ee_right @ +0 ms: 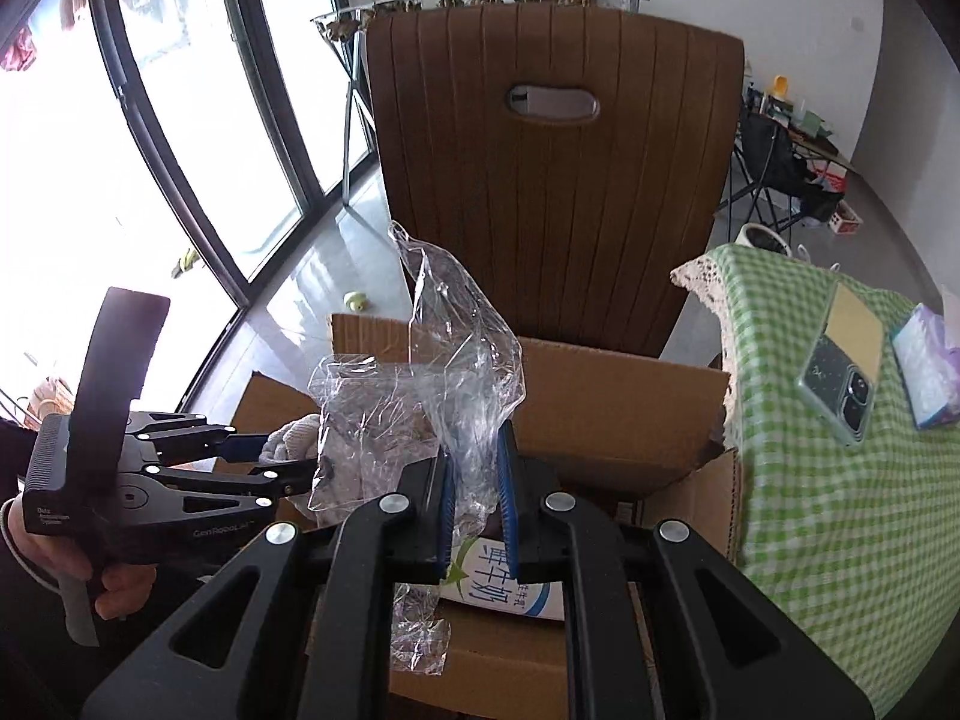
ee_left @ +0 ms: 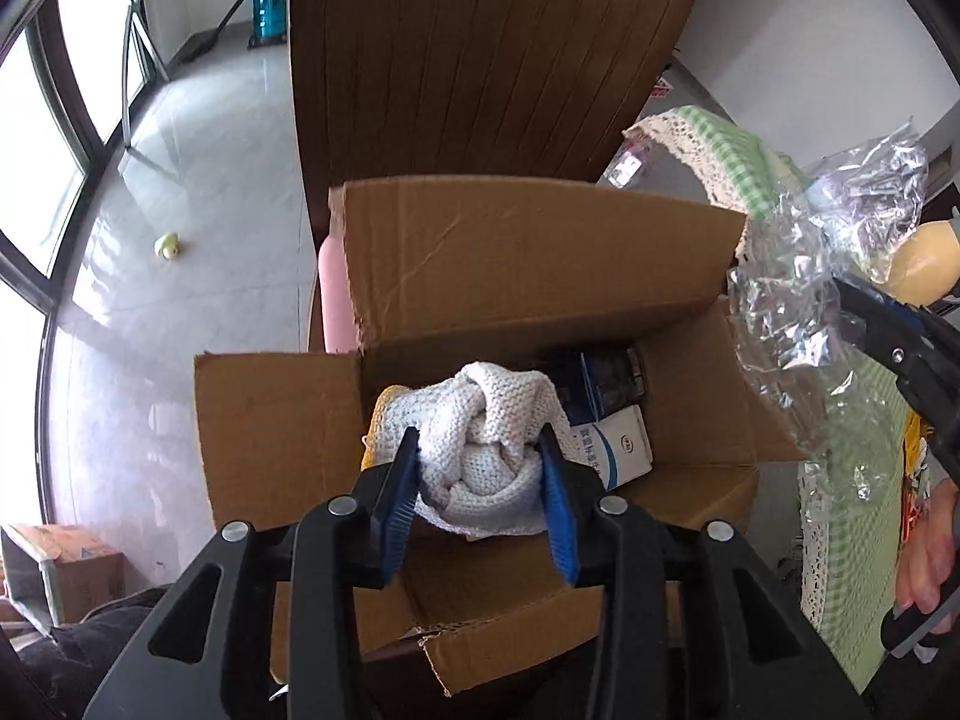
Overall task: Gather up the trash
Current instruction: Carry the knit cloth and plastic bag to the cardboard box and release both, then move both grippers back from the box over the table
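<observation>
Black jaw arms of the left hand-held gripper (ee_left: 480,468) fill the foreground, its blue pads partly apart on either side of a balled-up white knitted cotton glove (ee_left: 489,432) with a yellow cuff; whether the pads press on the glove cannot be told. Glove and gripper hang over the open brown cardboard box (ee_left: 528,264), where a white-and-blue printed carton (ee_left: 618,444) and a dark blue packet (ee_left: 606,381) lie inside.

Just to the right, the right hand-held gripper (ee_right: 477,474) has its blue pads drawn nearly together on a crumpled sheet of clear plastic wrap (ee_right: 444,372), which stands up above the pads and trails below them over the box. A white milk carton with blue lettering (ee_right: 504,585) shows beneath that gripper, inside the box.

Beside the box, the counter's green-and-white checked cloth with a lace edge (ee_right: 828,480) carries a phone in a clear case (ee_right: 840,366) and a purple tissue pack (ee_right: 927,366). Behind the box rises a brown ribbed chair back with a handle slot (ee_right: 552,192). Farther off, a small yellow-green toy (ee_left: 168,246) lies on the grey tiled floor (ee_left: 210,240) near tall dark-framed windows (ee_right: 180,120).
</observation>
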Available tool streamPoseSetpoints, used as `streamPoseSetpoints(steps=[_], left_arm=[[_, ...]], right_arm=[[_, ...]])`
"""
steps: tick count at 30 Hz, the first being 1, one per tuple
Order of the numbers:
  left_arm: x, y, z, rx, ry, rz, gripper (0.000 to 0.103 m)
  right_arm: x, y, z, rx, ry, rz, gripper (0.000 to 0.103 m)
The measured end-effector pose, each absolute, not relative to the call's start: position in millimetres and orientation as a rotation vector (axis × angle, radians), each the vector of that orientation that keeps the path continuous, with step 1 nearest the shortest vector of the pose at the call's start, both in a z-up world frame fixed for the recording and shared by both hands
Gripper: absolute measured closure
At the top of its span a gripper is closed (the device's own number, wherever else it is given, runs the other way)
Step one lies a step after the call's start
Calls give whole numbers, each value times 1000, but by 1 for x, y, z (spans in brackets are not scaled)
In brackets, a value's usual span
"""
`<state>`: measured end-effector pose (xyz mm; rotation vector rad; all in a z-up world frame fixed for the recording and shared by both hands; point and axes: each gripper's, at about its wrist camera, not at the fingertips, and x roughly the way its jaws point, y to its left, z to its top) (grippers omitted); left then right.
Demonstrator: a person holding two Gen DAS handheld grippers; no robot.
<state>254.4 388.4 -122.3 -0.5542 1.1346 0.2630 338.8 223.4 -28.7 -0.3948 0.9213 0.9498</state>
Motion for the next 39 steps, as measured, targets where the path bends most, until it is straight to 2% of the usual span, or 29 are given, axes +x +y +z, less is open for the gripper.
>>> streamPoseSetpoints(steps=[2, 7, 9, 10, 11, 12, 13, 24, 30, 39], left_arm=[[254, 391, -137, -600, 1176, 246, 45], [244, 383, -137, -553, 1193, 220, 35], [236, 395, -130, -563, 1173, 224, 34], [232, 399, -127, -569, 1165, 235, 33], [228, 404, -123, -572, 1156, 245, 33], [228, 410, -119, -572, 1147, 252, 33], [224, 414, -115, -574, 1137, 262, 33], [207, 429, -102, -597, 1077, 322, 33], [213, 409, -96, -573, 1076, 297, 33], [217, 365, -53, -466, 989, 320, 33]], right_arm=[[339, 233, -47, -416, 963, 943, 89], [340, 257, -82, -446, 1033, 951, 88], [341, 268, -92, -444, 1061, 953, 83], [339, 275, -98, -446, 1080, 966, 72], [337, 281, -101, -450, 1090, 977, 49], [334, 287, -103, -455, 1094, 980, 39], [331, 292, -104, -462, 1091, 984, 34], [338, 275, -85, -407, 1073, 936, 34], [342, 245, -65, -409, 1033, 885, 34], [351, 171, -25, -365, 964, 779, 33]])
